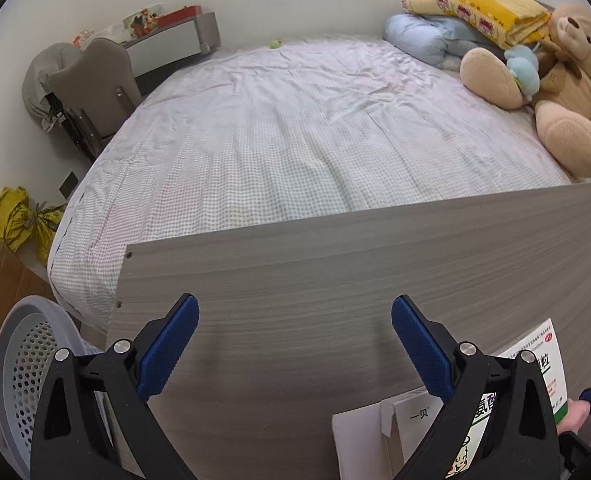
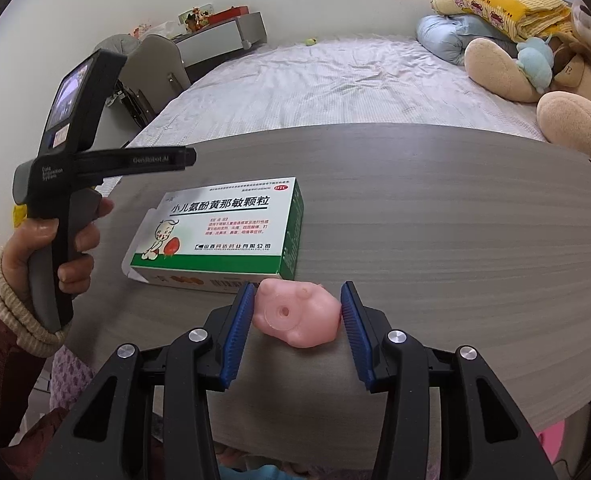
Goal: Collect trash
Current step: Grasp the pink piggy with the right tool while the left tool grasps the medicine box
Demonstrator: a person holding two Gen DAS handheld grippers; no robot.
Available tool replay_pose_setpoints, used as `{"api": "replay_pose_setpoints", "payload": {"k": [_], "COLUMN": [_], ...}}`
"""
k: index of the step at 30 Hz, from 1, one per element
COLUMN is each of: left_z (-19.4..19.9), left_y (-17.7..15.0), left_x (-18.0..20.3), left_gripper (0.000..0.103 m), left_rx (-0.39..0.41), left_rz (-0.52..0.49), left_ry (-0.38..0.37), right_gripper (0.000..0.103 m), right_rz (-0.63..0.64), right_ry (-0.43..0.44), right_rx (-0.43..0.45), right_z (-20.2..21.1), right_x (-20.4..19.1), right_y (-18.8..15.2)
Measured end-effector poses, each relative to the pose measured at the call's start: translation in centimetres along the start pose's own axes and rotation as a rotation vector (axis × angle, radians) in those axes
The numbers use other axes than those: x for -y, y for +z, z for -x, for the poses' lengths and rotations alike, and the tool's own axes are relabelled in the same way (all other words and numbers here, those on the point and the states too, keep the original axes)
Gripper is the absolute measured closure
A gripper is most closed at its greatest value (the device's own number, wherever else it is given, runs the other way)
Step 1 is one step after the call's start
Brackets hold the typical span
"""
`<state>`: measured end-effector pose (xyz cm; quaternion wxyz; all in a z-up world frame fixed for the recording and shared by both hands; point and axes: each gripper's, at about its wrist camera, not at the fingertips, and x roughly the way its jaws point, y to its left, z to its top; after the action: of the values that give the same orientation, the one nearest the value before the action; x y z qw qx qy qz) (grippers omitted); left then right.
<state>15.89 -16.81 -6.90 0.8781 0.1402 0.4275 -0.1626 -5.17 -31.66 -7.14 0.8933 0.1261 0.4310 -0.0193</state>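
Note:
A pink rubber pig toy (image 2: 297, 316) lies on the grey wood-grain table (image 2: 435, 220) between the blue pads of my right gripper (image 2: 297, 294). The jaws flank it closely and seem to touch it on both sides. A white and green medicine box (image 2: 219, 232) lies just beyond the toy, its flap open; it shows in the left wrist view (image 1: 531, 364) behind the right finger. My left gripper (image 1: 295, 312) is open and empty above the table's left part. Its body shows in the right wrist view (image 2: 67, 176), held in a hand.
A grey perforated basket (image 1: 27, 376) stands on the floor left of the table. The bed (image 1: 295, 128) lies beyond the table, with a teddy bear (image 1: 559, 88), pillows and folded quilt (image 1: 475, 4) at right. A chair (image 1: 91, 80) and yellow bags (image 1: 27, 220) stand at left.

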Motion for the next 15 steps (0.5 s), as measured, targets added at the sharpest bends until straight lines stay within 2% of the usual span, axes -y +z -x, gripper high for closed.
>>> {"api": "replay_pose_setpoints", "payload": {"k": [10, 15], "left_z": [1.0, 2.0], "left_y": [-2.4, -4.0], "left_x": [-0.6, -1.5], "left_gripper": [0.008, 0.008], "left_rx": [-0.023, -0.032], "left_rz": [0.013, 0.036], "left_ry": [-0.033, -0.022], "right_gripper": [0.060, 0.063], "right_rz": [0.033, 0.047], "right_ry": [0.024, 0.053], "right_rx": [0.027, 0.047], "right_z": [-1.4, -2.4], "right_x": [-0.6, -1.3], "right_y": [2.4, 4.2]}}
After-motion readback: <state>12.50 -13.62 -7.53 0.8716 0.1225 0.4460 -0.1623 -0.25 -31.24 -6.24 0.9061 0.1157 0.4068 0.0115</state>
